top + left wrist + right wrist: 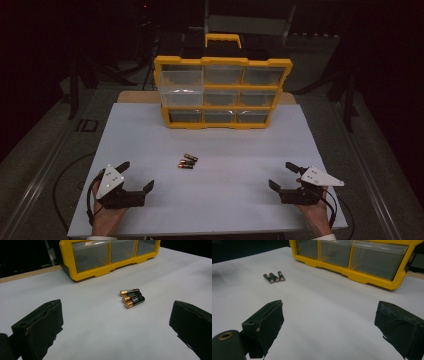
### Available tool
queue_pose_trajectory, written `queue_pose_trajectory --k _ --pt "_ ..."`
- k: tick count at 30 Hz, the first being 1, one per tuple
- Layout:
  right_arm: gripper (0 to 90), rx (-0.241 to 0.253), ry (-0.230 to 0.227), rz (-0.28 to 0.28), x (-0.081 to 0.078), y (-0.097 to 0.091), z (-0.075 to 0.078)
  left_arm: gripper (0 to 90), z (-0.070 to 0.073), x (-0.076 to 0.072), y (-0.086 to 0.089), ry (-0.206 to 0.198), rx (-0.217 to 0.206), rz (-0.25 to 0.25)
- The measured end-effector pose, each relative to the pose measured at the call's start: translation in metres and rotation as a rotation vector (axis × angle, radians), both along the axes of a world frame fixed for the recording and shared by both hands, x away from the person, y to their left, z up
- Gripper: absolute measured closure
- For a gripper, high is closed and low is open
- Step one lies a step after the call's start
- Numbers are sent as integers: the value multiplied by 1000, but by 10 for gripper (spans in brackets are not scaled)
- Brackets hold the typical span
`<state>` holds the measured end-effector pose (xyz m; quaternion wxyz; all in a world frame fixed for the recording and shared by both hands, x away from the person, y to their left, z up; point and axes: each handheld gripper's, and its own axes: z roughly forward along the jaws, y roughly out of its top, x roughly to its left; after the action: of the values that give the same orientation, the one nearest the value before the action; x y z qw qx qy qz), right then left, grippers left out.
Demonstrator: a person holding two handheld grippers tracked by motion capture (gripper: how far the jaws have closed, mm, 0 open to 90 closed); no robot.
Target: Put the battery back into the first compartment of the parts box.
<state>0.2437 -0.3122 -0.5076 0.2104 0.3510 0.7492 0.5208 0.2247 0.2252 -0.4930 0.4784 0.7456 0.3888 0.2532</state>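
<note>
Three batteries (pixel 187 161) are lying side by side, touching, on the white table (pixel 240 145) near its middle, in front of the yellow drawer box (pixel 222 92) and well apart from both grippers. The left gripper (pixel 135 176) and the right gripper (pixel 284 176) are resting near the table's front edge, each with its jaws standing wide apart and nothing between them. The batteries are looking small, stiff and fairly dense for their size, with smooth round cases that are likely to roll or slip under a careless pinch. A hold across the middle of one case, jaws squarely on its sides, is looking safest; the outer batteries are offering a free side, while the middle one is hemmed in by its neighbours. Nudging one is likely to set the others rolling.
</note>
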Motion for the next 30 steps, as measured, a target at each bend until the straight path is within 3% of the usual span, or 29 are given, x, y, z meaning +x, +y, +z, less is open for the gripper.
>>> queue_pose_trajectory --k 5,14,22,30 --pt "80 13 1 -2 0 1 0 0 0 0 0 10 14 -4" --pt "81 46 14 5 4 3 3 0 2 0 1 0 -7 14" --pt "86 26 27 34 14 12 14 0 1 0 -4 2 16 11" --pt "77 -12 33 35 26 28 27 0 1 1 -7 5 12 5"
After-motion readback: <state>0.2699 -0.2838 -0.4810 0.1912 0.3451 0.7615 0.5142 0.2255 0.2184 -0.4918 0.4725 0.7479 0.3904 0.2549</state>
